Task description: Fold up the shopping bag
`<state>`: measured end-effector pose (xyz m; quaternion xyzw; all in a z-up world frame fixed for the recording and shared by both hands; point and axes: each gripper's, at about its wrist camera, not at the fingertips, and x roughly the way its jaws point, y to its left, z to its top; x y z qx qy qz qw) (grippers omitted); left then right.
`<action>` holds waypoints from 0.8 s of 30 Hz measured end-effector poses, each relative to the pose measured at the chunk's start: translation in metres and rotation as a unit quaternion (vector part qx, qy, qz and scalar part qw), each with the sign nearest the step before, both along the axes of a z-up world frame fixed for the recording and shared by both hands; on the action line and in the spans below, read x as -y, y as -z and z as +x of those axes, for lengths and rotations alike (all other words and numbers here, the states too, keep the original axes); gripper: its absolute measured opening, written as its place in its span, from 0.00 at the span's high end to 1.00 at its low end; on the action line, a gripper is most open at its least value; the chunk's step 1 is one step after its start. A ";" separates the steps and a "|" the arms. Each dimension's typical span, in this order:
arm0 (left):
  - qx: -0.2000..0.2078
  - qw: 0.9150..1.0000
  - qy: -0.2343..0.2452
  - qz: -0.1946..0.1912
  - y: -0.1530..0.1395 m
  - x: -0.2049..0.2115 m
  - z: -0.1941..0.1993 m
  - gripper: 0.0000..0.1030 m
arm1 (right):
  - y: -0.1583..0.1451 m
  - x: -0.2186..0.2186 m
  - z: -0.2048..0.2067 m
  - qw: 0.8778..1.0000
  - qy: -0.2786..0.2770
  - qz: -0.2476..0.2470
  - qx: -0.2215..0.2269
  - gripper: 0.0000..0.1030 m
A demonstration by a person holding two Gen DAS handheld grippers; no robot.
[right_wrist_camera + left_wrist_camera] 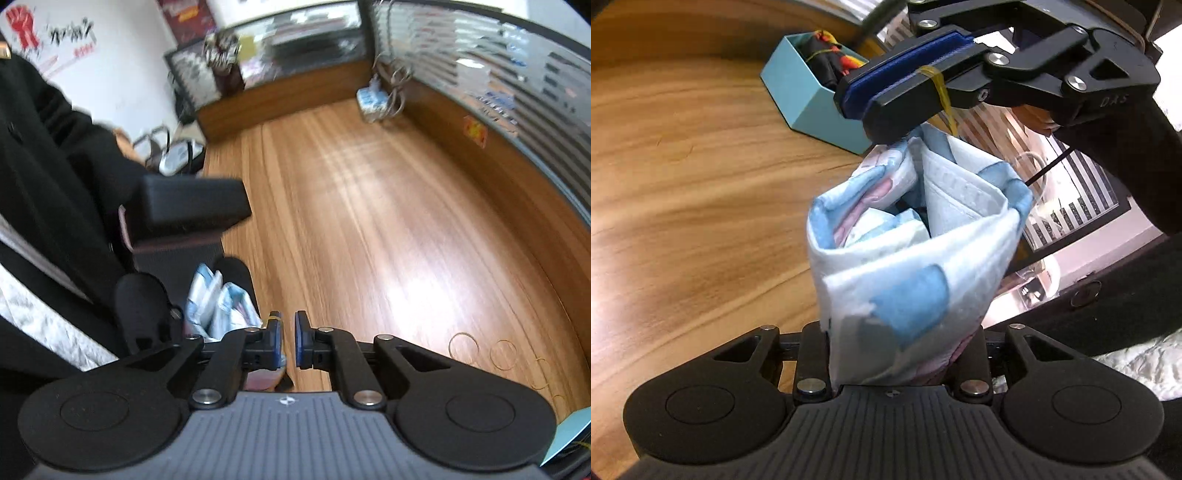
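My left gripper (890,354) is clamped on the folded shopping bag (908,258), a pale blue and pink bundle that stands up from between the fingers, its layers splayed at the top. Just above the bag my right gripper (857,101) comes in from the upper right, its blue pads (905,70) pressed almost together, nothing clamped between them. A yellow rubber band (942,96) loops around one finger and hangs down to the bag's upper edge. Beyond the bag, on the wooden table (683,166), sits a teal box (812,99) with a dark bundle tied in yellow inside it. From the right wrist view the bag (218,306) lies just left of the fingers, and to the right of them several loose rubber bands (463,345) lie on the table. My dark sleeve (55,177) fills the left side.
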<state>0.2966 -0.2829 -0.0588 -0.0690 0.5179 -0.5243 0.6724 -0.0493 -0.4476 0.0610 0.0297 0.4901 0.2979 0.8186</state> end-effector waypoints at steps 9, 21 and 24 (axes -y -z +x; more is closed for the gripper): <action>0.005 0.999 0.024 0.021 0.013 0.011 0.012 0.65 | -0.002 -0.013 0.007 1.000 -0.017 -0.005 0.015 0.90; -0.028 1.000 0.003 0.008 0.013 -0.021 0.018 0.60 | -0.013 -0.033 0.011 0.998 -0.029 -0.049 0.011 0.72; -0.030 1.000 -0.003 0.005 0.013 -0.024 0.019 0.58 | -0.015 -0.033 0.008 0.998 -0.011 -0.052 0.023 0.68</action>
